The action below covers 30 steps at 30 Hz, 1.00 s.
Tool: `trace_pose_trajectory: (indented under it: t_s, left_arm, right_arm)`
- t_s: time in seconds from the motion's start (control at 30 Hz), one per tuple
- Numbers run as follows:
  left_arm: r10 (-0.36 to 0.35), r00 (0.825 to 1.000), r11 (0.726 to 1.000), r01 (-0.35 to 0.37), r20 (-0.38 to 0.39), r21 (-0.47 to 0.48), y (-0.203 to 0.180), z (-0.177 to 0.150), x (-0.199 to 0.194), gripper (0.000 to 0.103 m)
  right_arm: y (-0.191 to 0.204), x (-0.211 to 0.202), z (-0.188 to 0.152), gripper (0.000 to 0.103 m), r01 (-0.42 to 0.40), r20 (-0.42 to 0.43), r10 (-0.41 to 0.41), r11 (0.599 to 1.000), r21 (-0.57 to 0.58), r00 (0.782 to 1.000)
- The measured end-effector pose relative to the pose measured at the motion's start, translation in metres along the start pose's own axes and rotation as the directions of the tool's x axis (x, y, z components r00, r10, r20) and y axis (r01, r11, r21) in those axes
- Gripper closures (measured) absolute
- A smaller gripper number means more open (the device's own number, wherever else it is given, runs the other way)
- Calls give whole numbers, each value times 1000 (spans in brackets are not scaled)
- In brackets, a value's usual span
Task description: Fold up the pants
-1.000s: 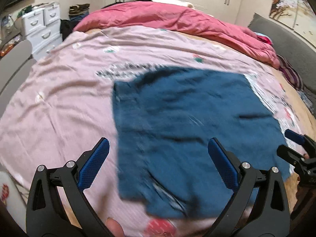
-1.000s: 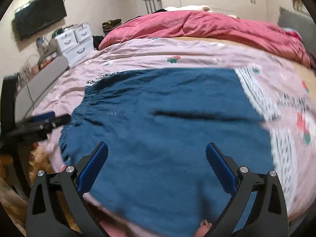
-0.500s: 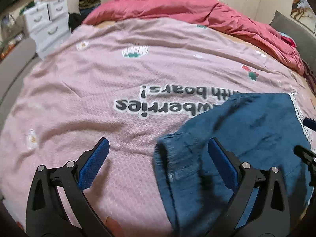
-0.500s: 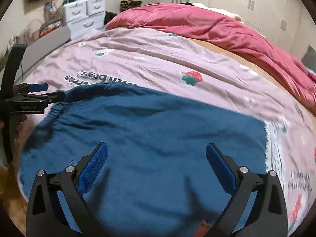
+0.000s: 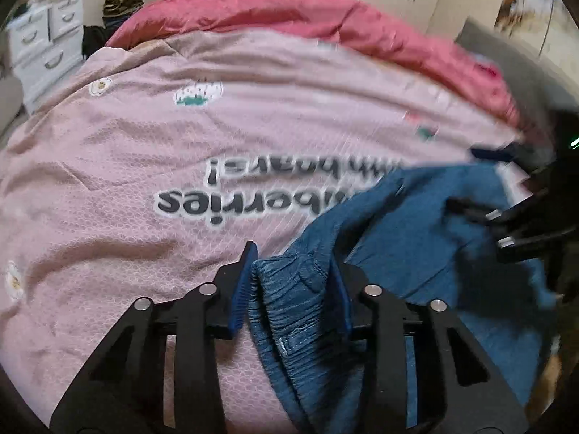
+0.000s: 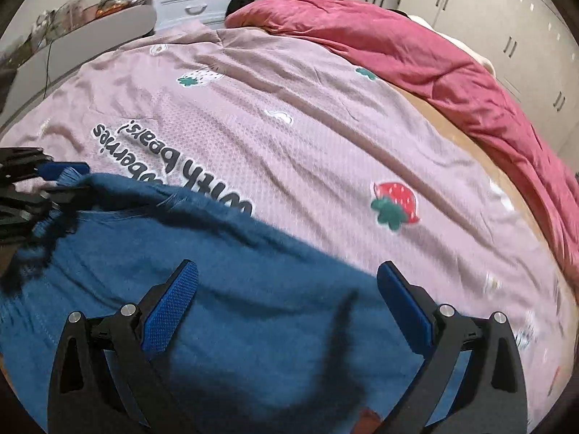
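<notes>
Left tongs [image 5: 291,282] closing on the blue pants' [image 5: 416,238] gathered waistband; right tongs [image 6: 287,311] spread above them.
Folding looks barely begun: the pants lie mostly flat on the pink bedspread [image 6: 307,137].

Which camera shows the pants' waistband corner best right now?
Left wrist view: the gathered waistband corner sits close between the closing left gripper pads. The right wrist view shows it only far left, small and blurred.

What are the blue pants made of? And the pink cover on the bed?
The blue pants look like soft denim or a heavy cotton: the bunched waistband shows faded streaks and stitched seams, with a matte surface. The pink cover looks like thin woven or quilted cotton, judging by its fine dotted texture, soft wrinkles and printed strawberries. Neither is certain from looks alone.
</notes>
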<state>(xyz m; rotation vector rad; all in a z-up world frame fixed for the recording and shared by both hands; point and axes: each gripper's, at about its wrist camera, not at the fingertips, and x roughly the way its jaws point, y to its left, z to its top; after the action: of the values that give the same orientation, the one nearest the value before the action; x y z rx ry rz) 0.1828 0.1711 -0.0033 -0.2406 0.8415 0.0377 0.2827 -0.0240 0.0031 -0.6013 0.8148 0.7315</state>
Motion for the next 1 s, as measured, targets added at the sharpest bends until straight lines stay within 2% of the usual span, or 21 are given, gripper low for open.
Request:
trace_pose_trajectory:
  t_s: [0.1, 0.17, 0.27, 0.3, 0.37, 0.47, 0.5, 0.57, 0.73, 0.87, 1.0]
  left_arm:
    - [-39, 997, 999, 39, 63, 11, -1, 1, -15, 76]
    - [-52, 996, 998, 50, 79, 26, -7, 0, -20, 76]
    - [-48, 993, 996, 40, 104, 81, -18, -5, -27, 76]
    - [-50, 993, 995, 40, 105, 87, -18, -5, -28, 76]
    - [-46, 993, 995, 36, 104, 92, -19, -8, -29, 76]
    - [-21, 994, 994, 10, 104, 110, -18, -8, -29, 76]
    - [-21, 994, 995, 11, 104, 101, -17, -8, -29, 76]
    - [-10, 994, 995, 0, 106, 95, -15, -8, -29, 76]
    - [-24, 988, 993, 5, 153, 120, -20, -14, -42, 76]
    - [-32, 977, 989, 0, 212, 150, -36, -26, -56, 76]
    - [-40, 965, 978, -16, 260, 209, -54, -51, -92, 76]
  right_arm:
    - [0, 3, 8, 5, -28, 10, 29, 998, -49, 1000]
    - [4, 4, 12, 5, -33, 9, 34, 995, -97, 999]
    - [12, 10, 15, 9, -28, 1, 28, 982, -188, 1000]
    - [14, 13, 15, 23, -22, -4, 22, 977, -211, 1000]
    - [17, 18, 16, 36, -30, -23, 26, 973, -227, 999]
    - [21, 20, 13, 73, -93, -33, 88, 968, -234, 996]
    - [23, 18, 11, 81, -89, -25, 86, 968, -236, 996]
    - [25, 4, 5, 90, -88, 17, 94, 972, -217, 995]
    - [16, -48, -14, 94, -94, 144, 112, 988, -126, 983]
    - [17, -85, -33, 94, -89, 194, 103, 993, -78, 976]
    - [28, -124, -61, 94, -116, 226, 125, 992, -54, 966]
